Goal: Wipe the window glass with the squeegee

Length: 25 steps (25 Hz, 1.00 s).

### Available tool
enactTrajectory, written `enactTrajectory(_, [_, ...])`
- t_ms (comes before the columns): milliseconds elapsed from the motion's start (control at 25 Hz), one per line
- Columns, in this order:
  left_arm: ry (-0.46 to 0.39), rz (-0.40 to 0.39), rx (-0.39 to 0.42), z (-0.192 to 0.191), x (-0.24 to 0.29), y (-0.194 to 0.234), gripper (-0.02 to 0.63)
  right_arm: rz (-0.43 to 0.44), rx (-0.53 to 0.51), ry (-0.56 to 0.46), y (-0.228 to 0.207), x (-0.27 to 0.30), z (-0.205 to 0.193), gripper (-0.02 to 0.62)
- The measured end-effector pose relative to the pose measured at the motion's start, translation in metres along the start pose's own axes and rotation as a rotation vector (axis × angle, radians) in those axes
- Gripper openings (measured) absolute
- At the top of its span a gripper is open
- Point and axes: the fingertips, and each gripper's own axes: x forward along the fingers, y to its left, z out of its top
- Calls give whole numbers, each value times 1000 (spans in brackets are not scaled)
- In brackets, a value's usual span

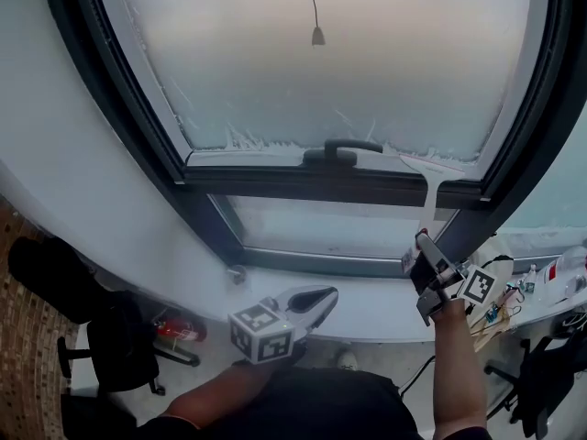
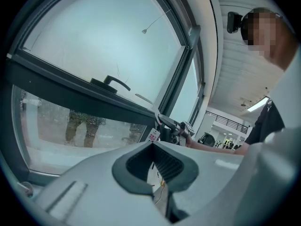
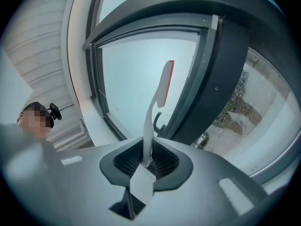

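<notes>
Squeegee (image 3: 157, 93) handle between right gripper (image 3: 146, 160) jaws; blade well above

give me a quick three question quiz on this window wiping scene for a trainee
1. True or false: the left tool holds the squeegee.
2. Where does the squeegee's blade sit? A: on the sill. B: at the bottom edge of the frosted upper pane, right of the window handle. C: on the lower pane.
3. Fill in: the right tool is shut on the squeegee's ____.

Key: 1 false, the left tool is empty and held low; 2 B; 3 handle.
</notes>
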Motion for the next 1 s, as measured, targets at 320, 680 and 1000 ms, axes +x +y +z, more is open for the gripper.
enactTrajectory(320, [2,6,3,-2,-82,11,0,-93,-145,-94,84,-4,-52,83])
enactTrajectory(680, [37,-10,10,-35,-178,13,0,-191,-96,-60,155,-8,-200,83])
enactTrajectory(1000, [94,-66,-6,-71,-207,-1,0,-296,-125,-39,196,-30,-278,83])
